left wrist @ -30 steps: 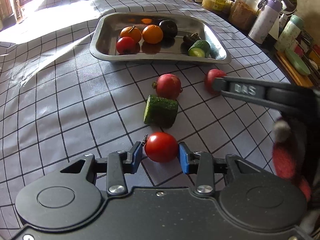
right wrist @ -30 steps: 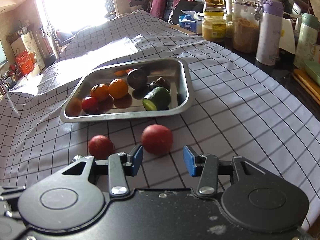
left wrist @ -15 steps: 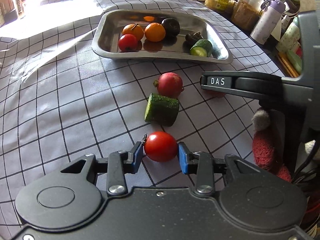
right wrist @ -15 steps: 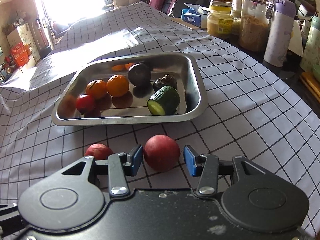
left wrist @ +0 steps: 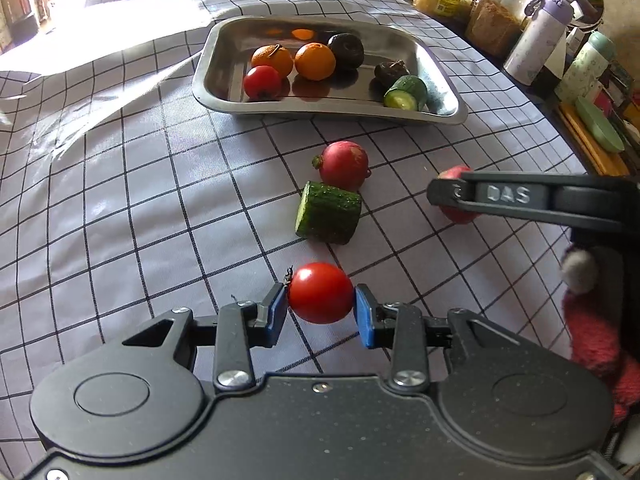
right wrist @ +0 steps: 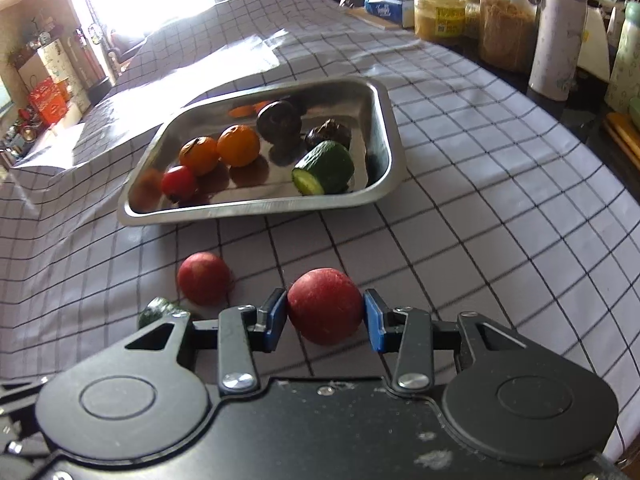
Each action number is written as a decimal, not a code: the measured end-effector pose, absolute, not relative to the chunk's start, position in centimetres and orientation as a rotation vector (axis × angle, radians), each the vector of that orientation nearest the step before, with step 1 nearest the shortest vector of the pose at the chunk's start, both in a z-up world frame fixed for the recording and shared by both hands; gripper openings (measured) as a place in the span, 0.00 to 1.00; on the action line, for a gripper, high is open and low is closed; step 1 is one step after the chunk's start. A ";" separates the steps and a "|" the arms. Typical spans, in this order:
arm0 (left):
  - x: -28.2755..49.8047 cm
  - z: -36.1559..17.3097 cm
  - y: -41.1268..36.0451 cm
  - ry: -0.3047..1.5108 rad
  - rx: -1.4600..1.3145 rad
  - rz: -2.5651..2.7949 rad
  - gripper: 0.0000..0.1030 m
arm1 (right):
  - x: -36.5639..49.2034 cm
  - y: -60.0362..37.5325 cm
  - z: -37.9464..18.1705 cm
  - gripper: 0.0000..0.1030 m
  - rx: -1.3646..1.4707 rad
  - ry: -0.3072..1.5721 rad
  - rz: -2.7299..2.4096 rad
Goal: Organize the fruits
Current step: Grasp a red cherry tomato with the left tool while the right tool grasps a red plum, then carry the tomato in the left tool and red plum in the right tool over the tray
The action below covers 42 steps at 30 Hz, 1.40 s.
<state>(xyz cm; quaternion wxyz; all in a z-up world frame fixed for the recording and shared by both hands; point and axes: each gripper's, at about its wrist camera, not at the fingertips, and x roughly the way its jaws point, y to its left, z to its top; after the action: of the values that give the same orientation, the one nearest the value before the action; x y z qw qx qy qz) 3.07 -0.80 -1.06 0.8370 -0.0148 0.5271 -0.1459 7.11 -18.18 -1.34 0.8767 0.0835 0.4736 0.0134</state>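
Note:
My left gripper [left wrist: 321,310] is shut on a red tomato [left wrist: 320,293] just above the checked cloth. My right gripper [right wrist: 325,316] is shut on a red round fruit [right wrist: 325,306]; it shows from the side in the left wrist view [left wrist: 452,196] with that fruit [left wrist: 456,213] behind its finger. A second red fruit [left wrist: 345,165] [right wrist: 203,278] and a cucumber chunk [left wrist: 328,212] [right wrist: 158,307] lie on the cloth between them. The steel tray [left wrist: 224,96] [right wrist: 384,120] beyond holds two oranges, a tomato, two dark fruits and a cucumber piece.
Jars [right wrist: 506,12], a purple-capped bottle [right wrist: 558,28] and a tissue pack [right wrist: 384,6] stand along the table's far right edge. Bright sun falls on the cloth at the far left.
My right gripper moved forward around the red fruit and closed on it. My left gripper kept hold of the tomato and rose slightly.

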 end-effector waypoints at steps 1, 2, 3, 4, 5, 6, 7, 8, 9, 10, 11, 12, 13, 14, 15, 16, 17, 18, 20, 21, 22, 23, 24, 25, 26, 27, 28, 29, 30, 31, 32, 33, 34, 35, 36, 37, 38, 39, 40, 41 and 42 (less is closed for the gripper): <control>3.1 -0.9 -0.7 1.118 -0.029 -0.311 0.43 | 7.0 -18.4 -1.2 0.41 0.182 0.997 0.042; 3.1 -0.7 -0.6 1.121 -0.025 -0.312 0.43 | 6.8 -18.5 -1.0 0.41 0.187 1.007 0.054; 3.2 -0.4 -0.6 1.123 -0.020 -0.313 0.43 | 6.6 -18.7 -0.7 0.41 0.191 1.016 0.065; 3.3 -0.2 -0.5 1.124 -0.014 -0.313 0.43 | 6.4 -18.8 -0.5 0.41 0.190 1.023 0.075; 3.4 0.1 -0.5 1.125 -0.007 -0.313 0.43 | 6.2 -18.9 -0.3 0.41 0.187 1.032 0.087; 3.5 0.3 -0.4 1.127 -0.002 -0.315 0.43 | 6.1 -18.9 -0.1 0.41 0.184 1.044 0.101; 3.6 0.6 -0.4 1.130 0.002 -0.318 0.43 | 6.0 -19.0 0.1 0.41 0.183 1.059 0.116; 3.9 0.9 -0.3 1.136 0.003 -0.322 0.43 | 5.9 -19.0 0.3 0.41 0.179 1.073 0.131; 4.1 1.1 -0.2 1.144 0.002 -0.326 0.43 | 5.8 -19.1 0.5 0.41 0.173 1.089 0.147; 4.3 1.4 -0.2 1.153 0.001 -0.331 0.43 | 5.8 -19.1 0.7 0.41 0.168 1.108 0.162; 4.6 1.6 -0.1 1.161 0.001 -0.335 0.43 | 5.7 -19.2 0.9 0.41 0.165 1.127 0.178; 4.8 1.8 -0.2 1.169 0.002 -0.339 0.43 | 5.7 -19.2 1.1 0.41 0.164 1.147 0.193; 5.1 2.0 -0.2 1.176 0.005 -0.343 0.43 | 5.7 -19.2 1.2 0.41 0.164 1.170 0.211; 5.4 2.3 -0.3 1.181 0.009 -0.344 0.43 | 5.8 -19.2 1.3 0.41 0.167 1.196 0.231; 5.7 2.5 -0.3 1.184 0.015 -0.342 0.43 | 5.8 -19.3 1.4 0.41 0.174 1.224 0.250; 6.0 2.7 -0.4 1.183 0.023 -0.338 0.43 | 5.9 -19.3 1.4 0.41 0.181 1.254 0.266; 6.3 3.0 -0.5 1.179 0.031 -0.333 0.43 | 6.0 -19.3 1.4 0.41 0.181 1.280 0.278; 6.6 3.2 -0.5 1.175 0.035 -0.324 0.43 | 6.1 -19.2 1.4 0.41 0.179 1.300 0.284; 7.4 3.7 -0.6 1.164 0.039 -0.309 0.43 | 6.3 -19.0 1.6 0.41 0.164 1.314 0.276; 7.8 3.9 -0.6 1.160 0.039 -0.303 0.43 | 6.5 -18.9 1.9 0.41 0.154 1.310 0.271; 8.3 4.1 -0.6 1.156 0.034 -0.296 0.43 | 6.7 -18.9 2.2 0.41 0.146 1.304 0.266; 8.9 4.3 -0.6 1.153 0.029 -0.289 0.43 | 7.0 -18.8 2.5 0.41 0.143 1.297 0.261; 9.4 4.6 -0.5 1.149 0.023 -0.282 0.43 | 7.2 -18.8 2.8 0.41 0.141 1.289 0.259; 10.0 4.8 -0.5 1.144 0.019 -0.278 0.43 | 7.6 -18.8 3.2 0.41 0.141 1.280 0.258; 10.7 5.0 -0.5 1.139 0.013 -0.272 0.43 | 7.9 -18.8 3.6 0.41 0.143 1.269 0.255; 11.3 5.2 -0.4 1.135 0.006 -0.265 0.43 | 8.3 -18.8 4.0 0.41 0.144 1.256 0.250; 12.0 5.3 -0.3 1.130 -0.002 -0.257 0.43 | 8.8 -18.8 4.3 0.41 0.145 1.243 0.246; 12.7 5.4 -0.1 1.127 -0.014 -0.245 0.43 | 9.3 -18.9 4.7 0.41 0.149 1.232 0.239; 13.3 5.5 0.0 1.123 -0.023 -0.235 0.43 | 9.8 -18.9 5.0 0.41 0.155 1.221 0.232; 14.0 5.5 0.2 1.120 -0.030 -0.227 0.43 | 10.4 -18.9 5.2 0.41 0.161 1.211 0.227; 14.7 5.5 0.3 1.118 -0.039 -0.216 0.43 | 11.0 -19.0 5.4 0.41 0.168 1.203 0.218; 15.3 5.5 0.3 1.116 -0.046 -0.206 0.43 | 11.7 -19.0 5.5 0.41 0.174 1.196 0.206; 16.0 5.5 0.3 1.113 -0.049 -0.201 0.43 | 12.4 -19.1 5.6 0.41 0.179 1.190 0.194; 16.6 5.5 0.3 1.111 -0.050 -0.196 0.43 | 13.1 -19.1 5.6 0.41 0.183 1.186 0.181; 17.2 5.5 0.2 1.110 -0.054 -0.189 0.43 | 13.8 -19.2 5.6 0.41 0.189 1.186 0.168; 17.8 5.5 0.1 1.108 -0.056 -0.184 0.43 | 14.5 -19.3 5.5 0.41 0.191 1.186 0.157; 18.3 5.5 0.0 1.105 -0.058 -0.181 0.43 | 15.2 -19.4 5.5 0.41 0.193 1.187 0.148; 18.9 5.4 -0.1 1.101 -0.063 -0.177 0.43 | 15.8 -19.5 5.4 0.41 0.195 1.186 0.136; 19.4 5.4 -0.2 1.096 -0.067 -0.172 0.43 | 16.3 -19.5 5.4 0.41 0.194 1.184 0.127; 19.9 5.3 -0.3 1.089 -0.072 -0.167 0.43 | 16.9 -19.6 5.3 0.41 0.195 1.181 0.117; 20.4 5.3 -0.5 1.080 -0.076 -0.162 0.43 | 17.5 -19.6 5.3 0.41 0.199 1.178 0.106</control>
<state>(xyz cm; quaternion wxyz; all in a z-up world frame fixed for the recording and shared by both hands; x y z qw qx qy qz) 20.36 -0.49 5.31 0.8539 -0.0362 0.5134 -0.0770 17.51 -19.62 5.25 0.8256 0.0936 0.5541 0.0500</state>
